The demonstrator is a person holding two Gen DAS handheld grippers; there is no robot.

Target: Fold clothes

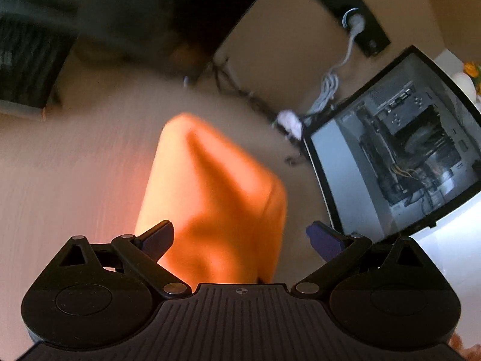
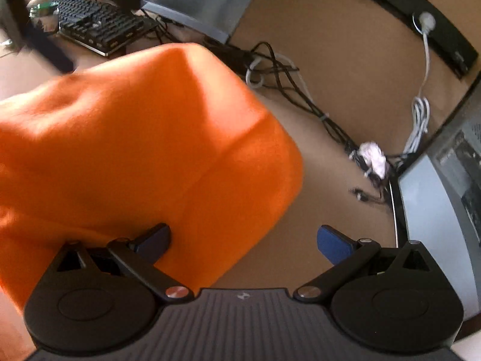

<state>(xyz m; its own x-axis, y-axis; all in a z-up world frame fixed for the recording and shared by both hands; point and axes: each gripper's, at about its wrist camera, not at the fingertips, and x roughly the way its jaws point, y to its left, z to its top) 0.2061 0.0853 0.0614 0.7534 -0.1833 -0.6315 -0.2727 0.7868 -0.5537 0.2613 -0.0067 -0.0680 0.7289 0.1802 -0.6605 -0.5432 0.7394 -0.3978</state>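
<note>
1. The left hand-held gripper (image 1: 240, 240) pointed down over the pale surface (image 1: 75, 180), its two blue-padded fingers (image 1: 157, 237) spread wide with nothing between them.
2. An orange garment (image 1: 210, 198) lay folded on that surface, reaching under the left gripper's body; the left finger overlapped its edge in view, contact uncertain.
3. The right hand-held gripper (image 2: 243, 240) was likewise tilted downward, jaws wide apart and gripping nothing.
4. In the right wrist view the orange garment (image 2: 144, 150) filled the left half, its rounded corner lying between the fingers (image 2: 333, 243).
5. A glass-sided computer case (image 1: 399, 150) stood to the right, near tangled cables (image 2: 288, 84).
6. A black keyboard (image 2: 99, 27) sat beyond the garment.
</note>
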